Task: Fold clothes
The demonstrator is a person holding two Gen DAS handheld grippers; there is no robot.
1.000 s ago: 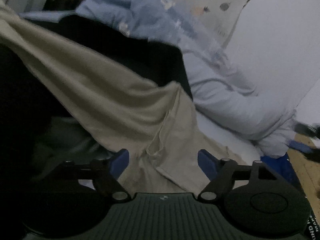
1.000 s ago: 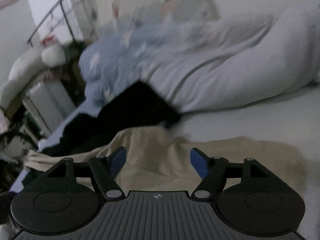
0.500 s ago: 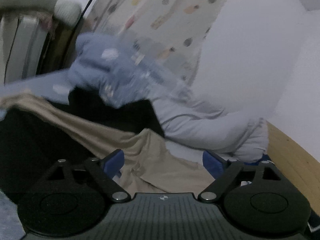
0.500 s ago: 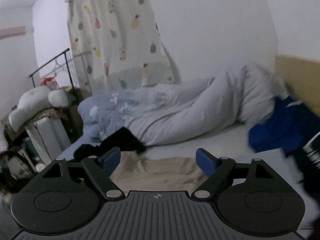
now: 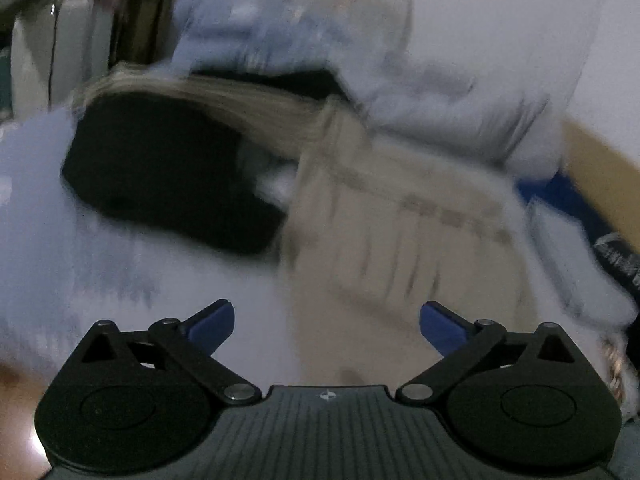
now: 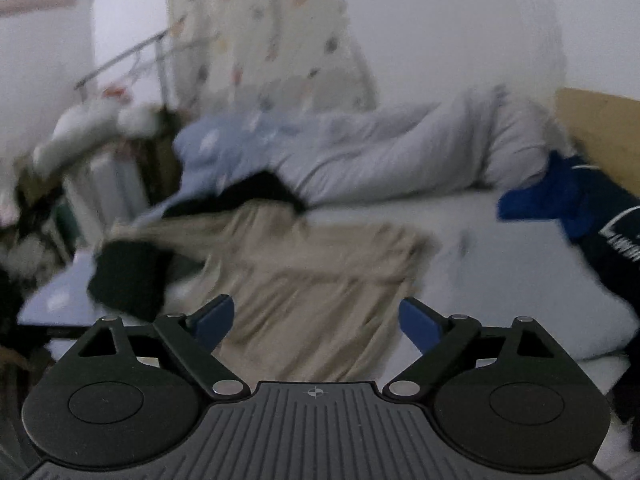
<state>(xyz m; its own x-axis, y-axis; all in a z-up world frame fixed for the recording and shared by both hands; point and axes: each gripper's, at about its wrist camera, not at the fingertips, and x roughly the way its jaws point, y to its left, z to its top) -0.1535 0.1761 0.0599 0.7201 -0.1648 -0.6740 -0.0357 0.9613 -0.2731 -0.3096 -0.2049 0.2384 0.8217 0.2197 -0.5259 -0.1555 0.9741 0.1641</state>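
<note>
A beige garment [image 5: 400,224] lies spread on the pale bed sheet [image 5: 120,280], one long part running left over a black garment [image 5: 160,168]. In the right wrist view the same beige garment [image 6: 304,276] lies rumpled ahead of the fingers, with the black garment [image 6: 128,276] at its left. My left gripper [image 5: 326,324] hangs above the sheet near the beige cloth's near edge, its jaws opening, nothing between them. My right gripper [image 6: 316,322] is held back above the beige cloth, its jaws also opening and empty. Both views are blurred.
A grey duvet [image 6: 400,152] and a light blue patterned blanket [image 6: 224,144] are heaped along the wall. Blue clothing [image 6: 552,196] and a dark printed garment [image 6: 616,240] lie at the right by a wooden headboard [image 6: 600,128]. A clothes rack [image 6: 132,52] and plush toy [image 6: 92,124] stand left.
Both grippers pulled back from the beige garment and widened their jaws. The views swung from close over the cloth to a wider look at the bed.
</note>
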